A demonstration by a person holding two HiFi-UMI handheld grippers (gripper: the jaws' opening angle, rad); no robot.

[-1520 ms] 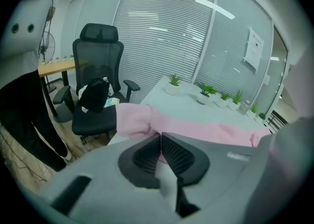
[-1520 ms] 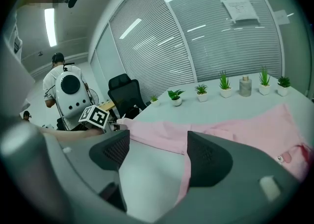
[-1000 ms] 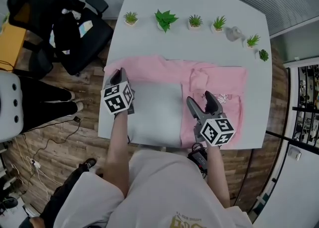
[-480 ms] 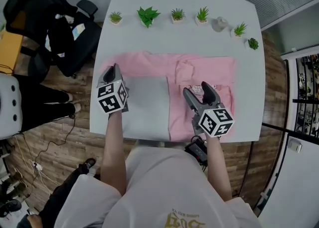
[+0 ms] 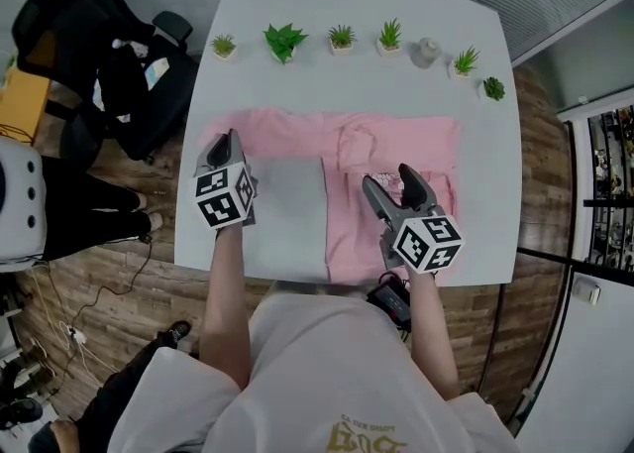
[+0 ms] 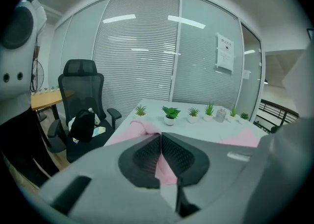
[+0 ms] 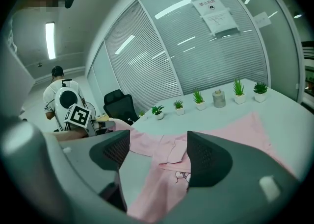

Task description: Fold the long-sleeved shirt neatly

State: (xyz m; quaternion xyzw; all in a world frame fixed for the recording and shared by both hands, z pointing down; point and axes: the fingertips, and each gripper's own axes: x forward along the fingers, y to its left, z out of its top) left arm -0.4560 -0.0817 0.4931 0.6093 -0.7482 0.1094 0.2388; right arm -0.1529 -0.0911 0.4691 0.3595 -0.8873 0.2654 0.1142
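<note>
Possibly, with the left gripper (image 5: 226, 142) clamped on the shirt (image 5: 297, 129) and the right gripper (image 5: 388, 181) held apart over it, the fold could be dragged askew by one-sided pulling.

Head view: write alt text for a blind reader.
On a white table lies a pink shirt; the left claw is shut on its left edge, the right claw hangs open over its right half. Plants line the far edge.
</note>
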